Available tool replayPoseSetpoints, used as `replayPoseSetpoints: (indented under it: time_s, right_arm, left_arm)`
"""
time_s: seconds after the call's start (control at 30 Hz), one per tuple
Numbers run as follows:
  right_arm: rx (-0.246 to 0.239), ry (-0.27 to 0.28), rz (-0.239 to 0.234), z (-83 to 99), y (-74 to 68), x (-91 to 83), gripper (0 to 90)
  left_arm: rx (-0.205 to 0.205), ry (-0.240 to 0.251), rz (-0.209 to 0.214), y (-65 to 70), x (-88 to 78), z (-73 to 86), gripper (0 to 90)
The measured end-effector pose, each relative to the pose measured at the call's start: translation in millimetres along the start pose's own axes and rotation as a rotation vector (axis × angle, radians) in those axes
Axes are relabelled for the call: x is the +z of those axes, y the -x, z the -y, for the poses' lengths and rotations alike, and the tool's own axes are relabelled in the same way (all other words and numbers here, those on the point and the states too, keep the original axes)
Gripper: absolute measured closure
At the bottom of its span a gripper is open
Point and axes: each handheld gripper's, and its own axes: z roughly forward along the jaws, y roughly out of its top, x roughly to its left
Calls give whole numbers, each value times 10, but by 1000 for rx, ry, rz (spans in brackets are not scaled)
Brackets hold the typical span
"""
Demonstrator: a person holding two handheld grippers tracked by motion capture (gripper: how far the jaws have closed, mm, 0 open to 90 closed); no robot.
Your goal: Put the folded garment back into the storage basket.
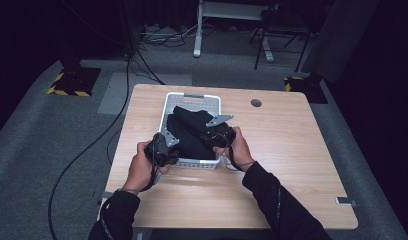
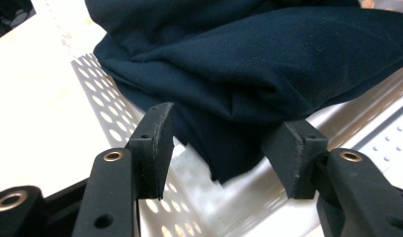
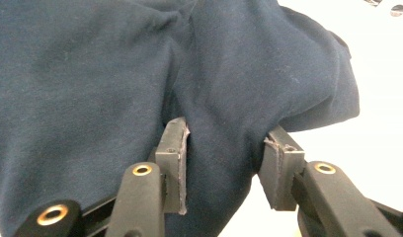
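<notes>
At the left of centre in the high view, the left gripper (image 1: 165, 145) sits at the near left corner of the white perforated basket (image 1: 192, 97), low enough for its tips to reach inside. In the left gripper view its jaws stand apart, with a hanging fold of the dark navy garment (image 2: 249, 64) between them but touching neither pad. The fold droops onto the basket's perforated floor (image 2: 103, 106), so the cloth seems to rest there under its own weight rather than from any grip; I judge this side has let go.

The garment (image 1: 189, 130) lies bunched in the middle of the basket, which stands on the wooden table (image 1: 292, 165) in the centre of the frame.

To the right, the right gripper (image 1: 219, 134) comes in over the basket's near right side. In the right gripper view a thick ridge of the cloth (image 3: 219, 123) fills the gap between its jaws, and both pads appear to touch it. The hold looks loose rather than firm, probably so the cloth settles without being dragged back out.
</notes>
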Motion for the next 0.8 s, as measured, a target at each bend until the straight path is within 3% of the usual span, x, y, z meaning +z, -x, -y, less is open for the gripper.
replayPoseSetpoints:
  time_s: [0.13,0.2,0.4,0.6,0.8]
  right_arm:
    - [3,1,5,0,4,2,578]
    - [3,0,11,-2,6,1,567]
    - [5,-3,23,-3,12,-6,514]
    - [-16,-1,48,-25,-16,-6,406]
    - [-25,4,43,-42,-24,-6,269]
  left_arm:
    - [-14,17,42,-34,-52,15,402]
    - [-12,29,42,-45,-68,23,379]
    - [-85,50,97,-153,-96,52,216]
    - [-119,83,149,-132,-98,65,114]
    - [-112,88,180,-74,-99,54,54]
